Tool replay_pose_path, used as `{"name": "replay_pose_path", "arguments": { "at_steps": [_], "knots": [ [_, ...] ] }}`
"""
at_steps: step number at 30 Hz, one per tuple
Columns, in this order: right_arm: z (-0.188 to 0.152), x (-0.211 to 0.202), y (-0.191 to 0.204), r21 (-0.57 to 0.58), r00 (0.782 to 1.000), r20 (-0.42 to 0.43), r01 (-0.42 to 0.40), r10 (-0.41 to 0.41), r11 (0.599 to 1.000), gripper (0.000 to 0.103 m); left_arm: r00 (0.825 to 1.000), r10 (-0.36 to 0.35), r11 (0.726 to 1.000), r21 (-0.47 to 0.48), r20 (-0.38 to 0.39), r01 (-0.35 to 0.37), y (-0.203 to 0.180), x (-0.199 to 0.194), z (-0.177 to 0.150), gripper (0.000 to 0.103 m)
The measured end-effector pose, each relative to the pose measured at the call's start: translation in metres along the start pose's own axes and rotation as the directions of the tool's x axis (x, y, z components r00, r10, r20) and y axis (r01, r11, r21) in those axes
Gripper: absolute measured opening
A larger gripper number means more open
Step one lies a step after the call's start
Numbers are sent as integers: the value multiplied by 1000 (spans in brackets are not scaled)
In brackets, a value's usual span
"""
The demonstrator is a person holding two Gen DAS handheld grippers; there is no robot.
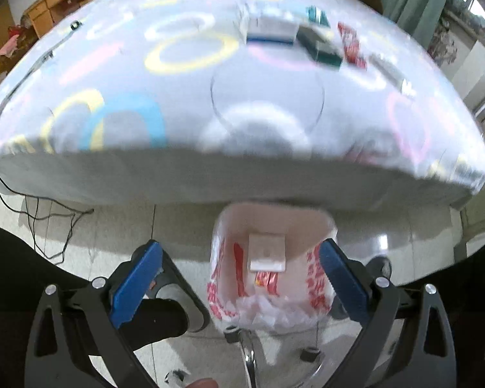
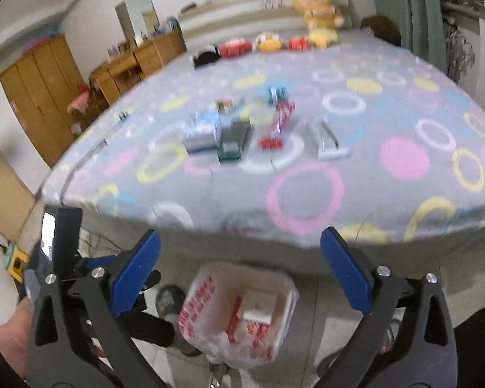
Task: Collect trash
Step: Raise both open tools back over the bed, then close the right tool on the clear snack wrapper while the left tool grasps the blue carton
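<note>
Between picks: my left gripper (image 1: 239,271) and right gripper (image 2: 241,265) both spread, empty, above lined bin (image 1: 271,268). Next: reach red wrapper (image 2: 276,123) mid-bed (image 2: 307,190).

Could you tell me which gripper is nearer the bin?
Left. The left gripper hangs open right over the bin; the right gripper sits higher and farther back.
</note>
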State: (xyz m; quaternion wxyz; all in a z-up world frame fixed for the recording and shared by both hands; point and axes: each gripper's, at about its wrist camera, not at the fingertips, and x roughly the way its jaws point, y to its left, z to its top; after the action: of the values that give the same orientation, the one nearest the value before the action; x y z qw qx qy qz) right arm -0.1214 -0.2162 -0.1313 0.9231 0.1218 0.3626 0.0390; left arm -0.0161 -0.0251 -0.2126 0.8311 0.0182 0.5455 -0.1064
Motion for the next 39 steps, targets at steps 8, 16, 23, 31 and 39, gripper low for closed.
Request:
{"name": "replay_pose_path", "arguments": {
  "at_steps": [8,16,23,31,39],
  "knots": [
    [38,-38,-6,24,991,123,59,-61,998,96,993,-3,1000,-5,121,4,-1,-43,42,95],
    [78,-44,-16,29,976,173,128,-131,991,96,981,-25,1000,-7,193,27,-7,-66,93,95],
    [119,-22,-28,-8,982,85,170,-168,985,97,981,-1,1000,-28,193,6,-9,-61,136,95],
    [170,28,-51,-16,977,-88,194,-195,981,97,990,17,997,-71,143,-6,-15,-35,208,95],
    [200,79,-67,-53,951,-216,216,-222,975,97,998,29,997,-74,50,-25,-25,10,250,95]
  ]
}}
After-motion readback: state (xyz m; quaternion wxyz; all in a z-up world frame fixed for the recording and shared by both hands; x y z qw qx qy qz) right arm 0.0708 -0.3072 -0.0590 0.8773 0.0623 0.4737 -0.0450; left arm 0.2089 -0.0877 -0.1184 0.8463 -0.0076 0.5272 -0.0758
